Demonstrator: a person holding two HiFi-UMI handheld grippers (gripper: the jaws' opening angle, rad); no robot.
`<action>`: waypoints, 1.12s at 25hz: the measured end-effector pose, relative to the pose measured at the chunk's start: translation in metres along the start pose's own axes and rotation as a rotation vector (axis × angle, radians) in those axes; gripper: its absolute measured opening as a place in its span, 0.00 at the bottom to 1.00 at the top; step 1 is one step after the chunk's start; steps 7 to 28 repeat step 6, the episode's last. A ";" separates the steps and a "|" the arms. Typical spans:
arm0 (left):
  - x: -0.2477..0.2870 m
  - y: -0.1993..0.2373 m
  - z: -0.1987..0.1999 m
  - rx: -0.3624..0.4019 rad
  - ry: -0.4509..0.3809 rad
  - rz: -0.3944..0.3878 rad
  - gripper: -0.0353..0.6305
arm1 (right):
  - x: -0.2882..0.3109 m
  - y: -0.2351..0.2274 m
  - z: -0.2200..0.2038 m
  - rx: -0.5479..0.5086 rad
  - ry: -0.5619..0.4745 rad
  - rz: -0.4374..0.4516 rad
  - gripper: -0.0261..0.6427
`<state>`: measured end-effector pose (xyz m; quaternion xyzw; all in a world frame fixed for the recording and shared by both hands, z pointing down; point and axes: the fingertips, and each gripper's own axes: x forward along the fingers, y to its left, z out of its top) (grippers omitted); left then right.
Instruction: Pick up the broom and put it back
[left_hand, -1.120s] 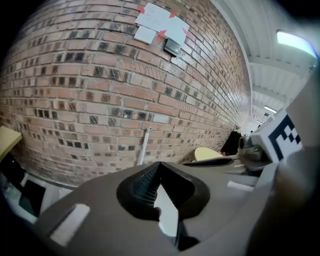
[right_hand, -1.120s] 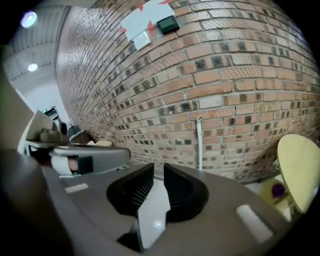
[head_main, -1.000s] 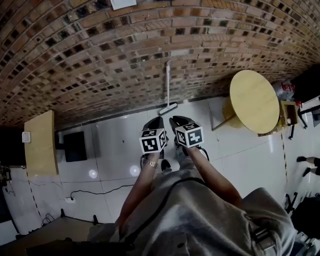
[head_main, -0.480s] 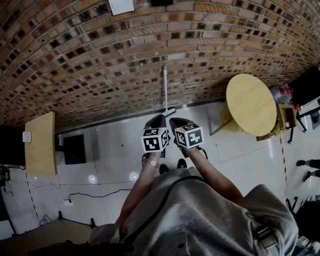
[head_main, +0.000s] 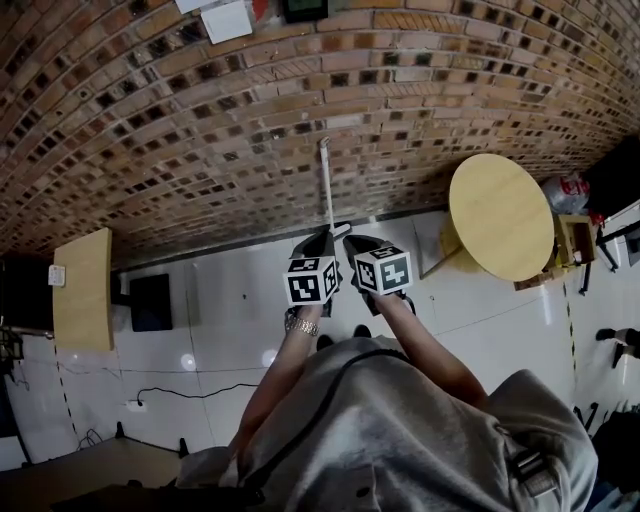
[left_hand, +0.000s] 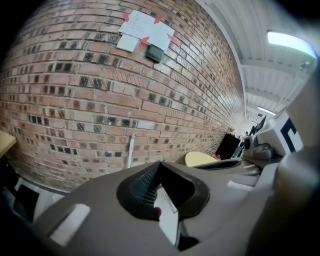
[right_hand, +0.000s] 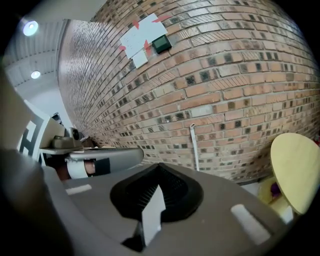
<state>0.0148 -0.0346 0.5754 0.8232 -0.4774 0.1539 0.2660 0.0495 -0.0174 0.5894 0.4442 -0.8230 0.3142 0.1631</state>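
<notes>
**Head view, both claws raised ahead of me.** I hold my left claw and my right claw side by side, both aimed at the brick wall. Each has its jaws pressed together with nothing between them, as each claw's own view confirms.

The broom stands upright against that wall. Its slim handle leans on the bricks and its head rests on the white floor at the wall's foot, so the wall props it up. It lies just beyond my claw tips and does not touch them.

I judge that I hold the claws close together and centred on the handle to line up a grasp. With the jaws closed no grip is possible, so one claw would first have to spread around the handle.

**Containers.** A small wooden box sits beside the round yellow surface, well to the right of the broom. Its contents are too small to make out. The surface itself carries nothing.
</notes>
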 end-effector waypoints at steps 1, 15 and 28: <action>0.001 -0.003 -0.002 0.004 0.006 -0.003 0.03 | -0.001 -0.001 0.001 -0.001 0.000 0.005 0.00; 0.002 -0.003 -0.013 -0.005 0.025 0.008 0.03 | -0.004 -0.002 -0.002 0.001 -0.001 0.019 0.00; 0.002 -0.003 -0.013 -0.005 0.025 0.008 0.03 | -0.004 -0.002 -0.002 0.001 -0.001 0.019 0.00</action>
